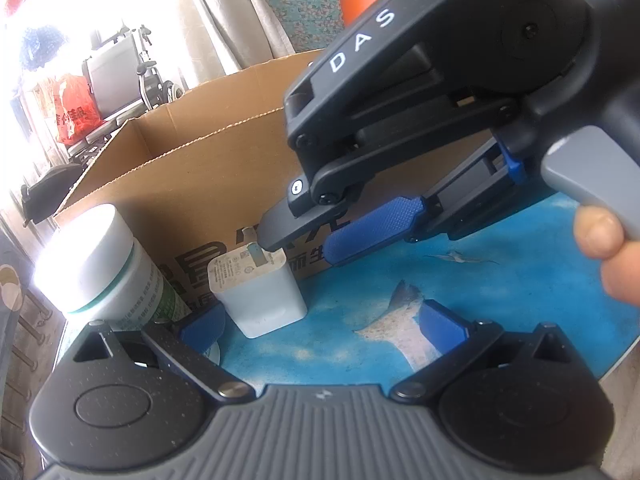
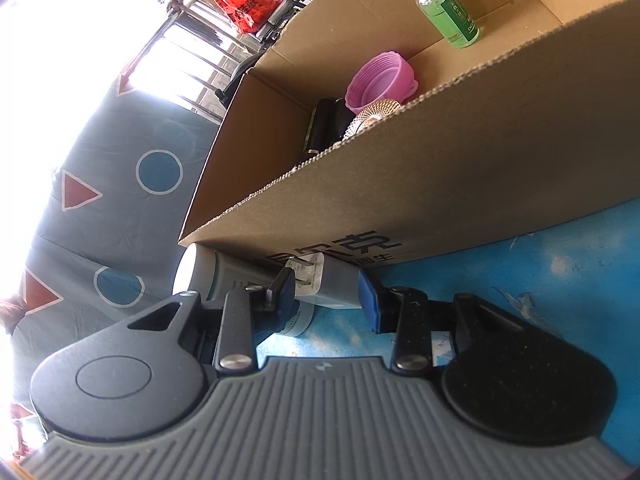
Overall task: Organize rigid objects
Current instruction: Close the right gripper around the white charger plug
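A white plug charger (image 1: 260,300) stands prongs-up on the blue ocean-print table (image 1: 480,300), against the cardboard box (image 1: 200,168). My right gripper (image 1: 298,254) comes in from the upper right with its jaws partly apart. Its upper finger tip covers the prongs, and its lower blue pad (image 1: 372,232) is bare and clear of the charger. In the right wrist view the charger (image 2: 336,284) sits at the tips of that gripper (image 2: 326,284). My left gripper (image 1: 322,316) is open wide, low in front, with the charger's base near its left pad (image 1: 200,332).
A white-capped jar with a teal band (image 1: 100,260) stands left of the charger. The box (image 2: 440,168) holds a green spray bottle (image 2: 448,16), a pink lid (image 2: 380,80) and a black object (image 2: 324,124). A thumb (image 1: 600,236) rests under the right gripper's grey trigger.
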Demonstrator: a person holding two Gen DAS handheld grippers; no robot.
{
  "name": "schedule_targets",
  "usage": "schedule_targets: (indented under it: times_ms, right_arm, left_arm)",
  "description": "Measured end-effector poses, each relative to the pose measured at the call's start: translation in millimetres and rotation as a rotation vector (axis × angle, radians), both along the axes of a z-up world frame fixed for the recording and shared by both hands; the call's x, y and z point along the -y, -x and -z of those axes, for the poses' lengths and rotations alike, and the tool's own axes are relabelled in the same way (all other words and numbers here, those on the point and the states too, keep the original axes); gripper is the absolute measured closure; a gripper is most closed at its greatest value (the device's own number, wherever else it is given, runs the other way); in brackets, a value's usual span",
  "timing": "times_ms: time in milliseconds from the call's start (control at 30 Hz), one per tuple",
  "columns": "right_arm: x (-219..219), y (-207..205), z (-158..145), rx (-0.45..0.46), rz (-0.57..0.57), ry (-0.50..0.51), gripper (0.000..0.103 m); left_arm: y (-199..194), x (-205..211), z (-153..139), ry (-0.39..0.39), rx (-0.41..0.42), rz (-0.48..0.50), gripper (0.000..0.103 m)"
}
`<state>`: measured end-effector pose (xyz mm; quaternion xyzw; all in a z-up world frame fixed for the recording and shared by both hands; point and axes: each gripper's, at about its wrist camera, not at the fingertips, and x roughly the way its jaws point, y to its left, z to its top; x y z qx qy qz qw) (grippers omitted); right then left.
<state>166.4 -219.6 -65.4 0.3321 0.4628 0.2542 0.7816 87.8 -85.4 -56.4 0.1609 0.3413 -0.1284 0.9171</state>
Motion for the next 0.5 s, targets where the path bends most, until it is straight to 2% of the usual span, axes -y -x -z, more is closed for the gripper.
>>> schedule_targets:
  times_ms: [100, 233, 500]
  right_arm:
    - [4, 3, -2, 0.004, 0.009, 0.000, 0.068]
    - [14, 9, -5, 0.008, 0.036, -0.002, 0.068]
    - [41, 29, -12, 0.022, 0.121, 0.013, 0.068]
  left_arm:
    - [3, 2, -2, 0.017, 0.003, 0.024, 0.000]
    - [5, 8, -4, -0.002, 0.041, 0.070, 0.000]
    - [9, 17, -5, 0.048, 0.037, 0.155, 0.000]
